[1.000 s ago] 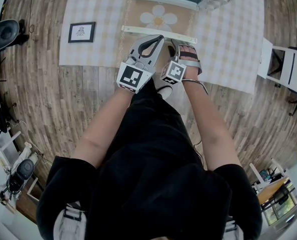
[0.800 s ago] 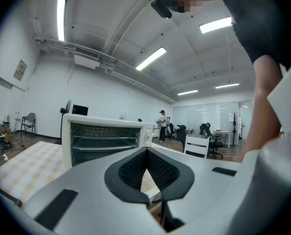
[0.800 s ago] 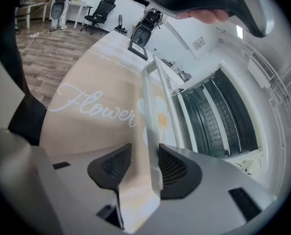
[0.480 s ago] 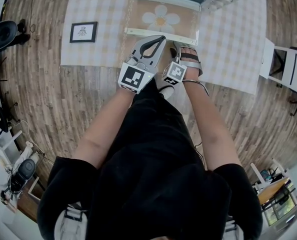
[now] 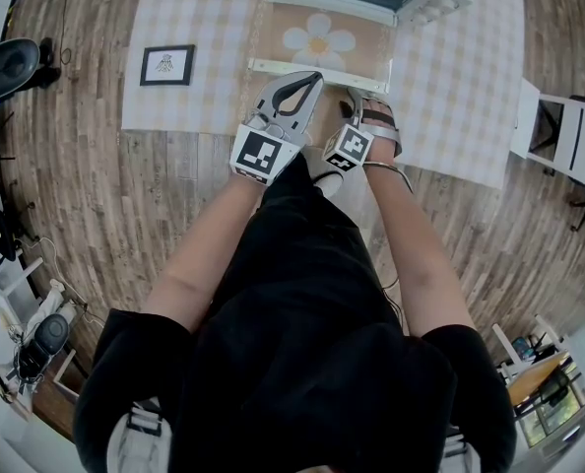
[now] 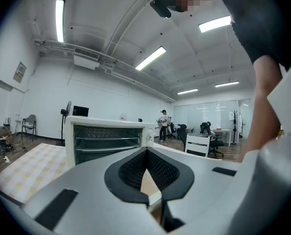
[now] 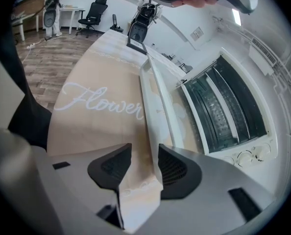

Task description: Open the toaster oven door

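Toaster oven [image 7: 224, 106] sits at the far edge of the table, on a beige runner [image 7: 96, 102]. Its door [image 7: 182, 116] is already down, lying about flat toward me, racks exposed. Right gripper [image 7: 144, 163]: jaws apart, straddling the near end of the white door handle [image 7: 153, 89]. The bar runs close by one pad and I see no clamp on it. Left gripper [image 6: 146, 153]: jaws closed tip to tip, nothing in them, hovering just beside the handle. My read on handling: the door is light, rigid, bottom-hinged and glass-paned, so no slamming. The handle is a stiff, smooth bar, likely slippery. I'd grip it mid-bar rather than at the end to avoid twisting. The oven looks light and may slide on the cloth.
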A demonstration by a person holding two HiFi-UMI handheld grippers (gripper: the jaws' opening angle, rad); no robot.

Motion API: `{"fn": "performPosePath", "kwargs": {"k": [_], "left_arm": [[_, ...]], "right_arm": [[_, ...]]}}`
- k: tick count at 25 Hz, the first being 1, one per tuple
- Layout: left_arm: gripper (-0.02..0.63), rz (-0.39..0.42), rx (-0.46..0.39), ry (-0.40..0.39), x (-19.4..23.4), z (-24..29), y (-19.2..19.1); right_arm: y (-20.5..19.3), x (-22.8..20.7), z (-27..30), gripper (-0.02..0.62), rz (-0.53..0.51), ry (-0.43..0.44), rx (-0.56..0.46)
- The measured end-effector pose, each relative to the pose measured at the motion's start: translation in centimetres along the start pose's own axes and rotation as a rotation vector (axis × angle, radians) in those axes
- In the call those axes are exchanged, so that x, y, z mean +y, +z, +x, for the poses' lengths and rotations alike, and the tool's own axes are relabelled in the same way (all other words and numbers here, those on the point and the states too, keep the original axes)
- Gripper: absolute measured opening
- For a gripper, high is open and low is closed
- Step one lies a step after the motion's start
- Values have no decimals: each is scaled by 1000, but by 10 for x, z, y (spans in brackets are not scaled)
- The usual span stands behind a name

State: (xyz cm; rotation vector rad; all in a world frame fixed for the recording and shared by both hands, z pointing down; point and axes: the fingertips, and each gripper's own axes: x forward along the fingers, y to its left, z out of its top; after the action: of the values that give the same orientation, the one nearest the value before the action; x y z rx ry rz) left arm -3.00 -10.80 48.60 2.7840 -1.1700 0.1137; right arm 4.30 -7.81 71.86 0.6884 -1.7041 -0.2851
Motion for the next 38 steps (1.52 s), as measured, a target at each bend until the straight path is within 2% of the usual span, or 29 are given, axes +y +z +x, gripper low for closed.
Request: {"fn": "performPosePath", "kwargs": {"k": [4, 9, 14, 21, 28, 35, 38], "left_arm": [[17, 27, -10, -3, 7, 3, -5], [17, 33, 0, 8, 12, 1, 5], [17, 46, 12, 7, 16, 0, 20], [17, 74, 1, -13, 17, -3, 49], [17, 68, -24, -73, 2, -10, 89], [17, 70, -69, -123, -14, -24, 126], [17, 54, -69, -145, -22, -33, 140]], "right_arm": [[5, 0, -4, 176, 27, 13, -19], [18, -25, -32, 175, 37, -13, -79], [34, -73, -66, 163, 191, -50, -183], [70, -145, -131, 122, 386, -99, -400], [101, -184, -210, 72, 585, -70, -675], [104, -200, -265, 21, 697, -22, -844], [108, -202, -288, 20, 703, -9, -916]]}}
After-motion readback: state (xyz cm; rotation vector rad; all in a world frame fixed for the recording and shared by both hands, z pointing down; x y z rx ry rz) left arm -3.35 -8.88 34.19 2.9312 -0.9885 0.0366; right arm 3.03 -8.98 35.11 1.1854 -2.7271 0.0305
